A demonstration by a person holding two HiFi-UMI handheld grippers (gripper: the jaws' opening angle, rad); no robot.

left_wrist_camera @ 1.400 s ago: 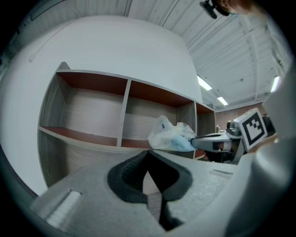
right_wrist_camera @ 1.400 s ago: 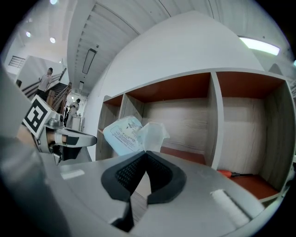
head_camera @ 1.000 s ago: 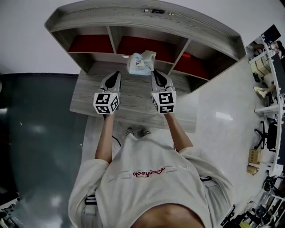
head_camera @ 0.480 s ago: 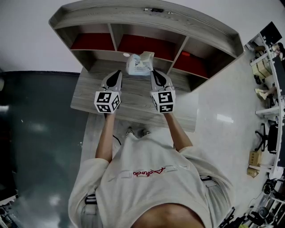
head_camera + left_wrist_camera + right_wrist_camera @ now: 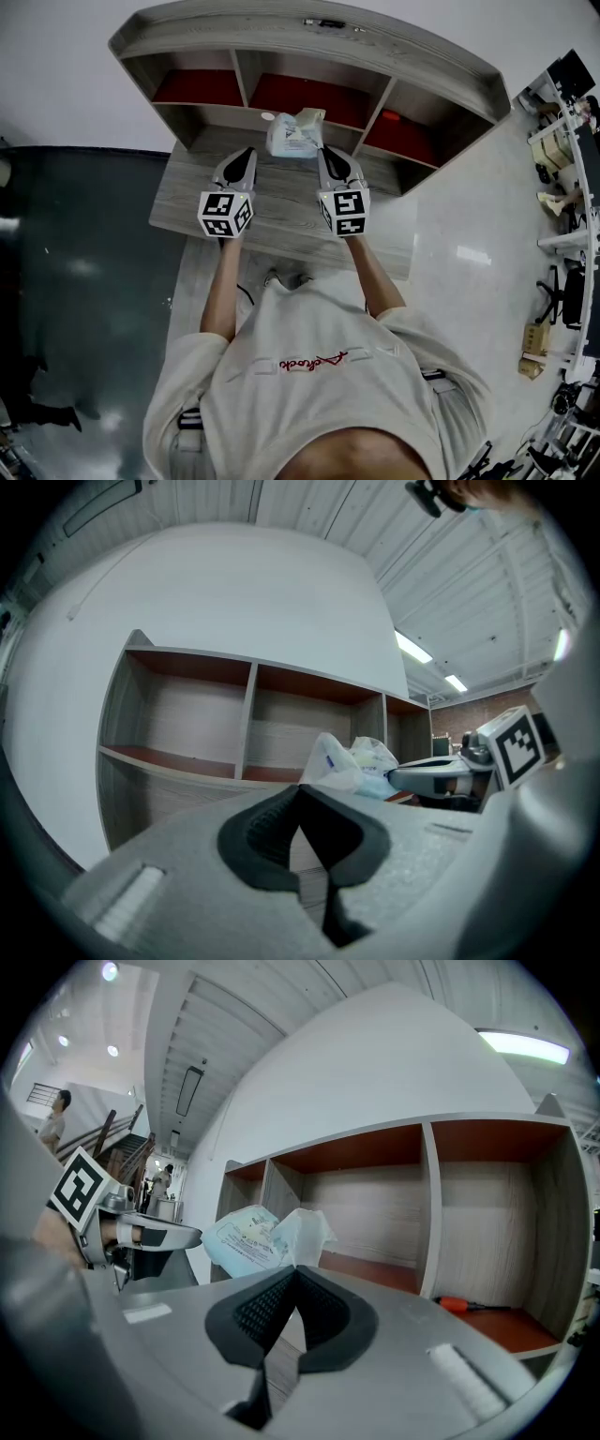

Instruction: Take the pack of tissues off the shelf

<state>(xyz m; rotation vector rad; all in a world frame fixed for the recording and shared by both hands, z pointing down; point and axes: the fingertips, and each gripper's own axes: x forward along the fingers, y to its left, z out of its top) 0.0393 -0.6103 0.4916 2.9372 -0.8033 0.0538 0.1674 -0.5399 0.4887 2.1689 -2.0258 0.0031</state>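
Pack of tissues [image 5: 293, 137], pale film wrapper with printed face, shown tilted in the air just in front of the mouth of the middle compartment of the shelf [image 5: 309, 47] and above the bench [image 5: 281, 220]. It hangs by a loose crumpled flap of its wrapper, which rises straight out of the tip of the right tongs [image 5: 325, 153]. These are closed tight, pinching that thin film. The left tongs [image 5: 246, 155] lie level just beside the pack, also closed, with nothing between the jaws and apart from the pack. Handling, by judgement: the pack looks light and soft, so its body will give under pressure rather than resist. The film is probably slick, and a pinch on the flap alone lets the pack swing and might tear or slip. A firmer hold would be across the pack's short sides, squeezing film and tissues together. An orange-handled tool [image 5: 469, 1305] lies in the right-hand compartment, well apart.
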